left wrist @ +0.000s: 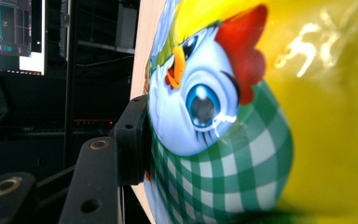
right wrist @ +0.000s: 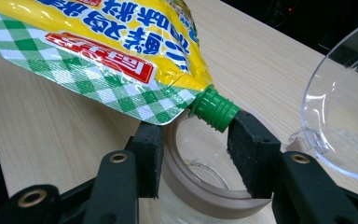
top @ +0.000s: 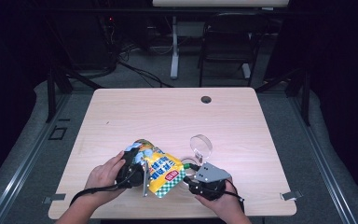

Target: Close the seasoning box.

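Note:
A yellow pouch (top: 156,168) (right wrist: 98,42) with a green check base and a cartoon chicken (left wrist: 200,102) is tilted above the table's near edge. My left gripper (top: 133,168) is shut on it; one black pad (left wrist: 131,140) presses its side and the other jaw is hidden behind it. The pouch's green spout (right wrist: 214,109) has no cap on it and points down over the mouth of a clear jar (top: 186,164) with a tan rim (right wrist: 200,196). My right gripper (top: 189,179) (right wrist: 196,149) is shut on that jar at the rim.
A clear round lid (top: 201,145) (right wrist: 340,116) stands just behind the jar. The wooden table (top: 168,112) has a cable hole (top: 206,99) near its far edge. A chair (top: 228,37) and a desk leg stand beyond; a monitor (left wrist: 14,37) glows off to the side.

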